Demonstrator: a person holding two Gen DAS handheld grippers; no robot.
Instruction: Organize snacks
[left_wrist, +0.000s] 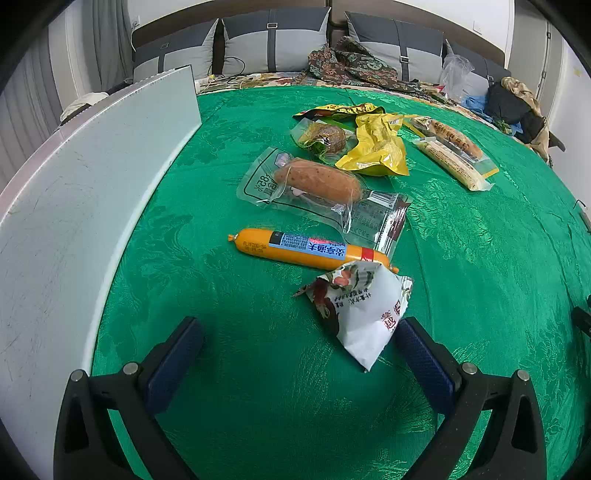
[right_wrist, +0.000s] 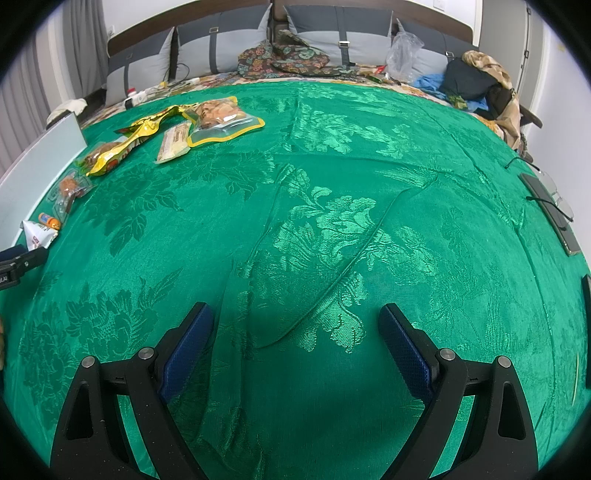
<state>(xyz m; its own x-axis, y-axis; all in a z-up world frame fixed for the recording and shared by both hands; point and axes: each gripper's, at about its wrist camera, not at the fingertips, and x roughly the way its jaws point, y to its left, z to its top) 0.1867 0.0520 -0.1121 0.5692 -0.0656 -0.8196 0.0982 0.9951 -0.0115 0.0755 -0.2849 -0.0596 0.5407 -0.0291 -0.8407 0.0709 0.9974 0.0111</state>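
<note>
Several snack packets lie on the green cloth (left_wrist: 258, 369). In the left wrist view my left gripper (left_wrist: 299, 328) is open, low over the cloth, its right finger beside a white printed packet (left_wrist: 364, 314). Beyond it lie an orange sausage stick (left_wrist: 306, 251), a clear-wrapped sausage (left_wrist: 317, 182), a yellow bag (left_wrist: 376, 147) and a pale bar (left_wrist: 454, 162). My right gripper (right_wrist: 295, 314) is open and empty over bare cloth (right_wrist: 332, 221). The snacks show far left in its view, with a yellow-edged pouch (right_wrist: 221, 122).
A white board (left_wrist: 74, 192) stands along the left of the cloth. Pillows (left_wrist: 273, 40), patterned fabric (left_wrist: 351, 62) and clothes (right_wrist: 476, 85) sit behind. A phone and glasses (right_wrist: 550, 206) lie at the right edge. The left gripper's tip (right_wrist: 22, 262) shows at far left.
</note>
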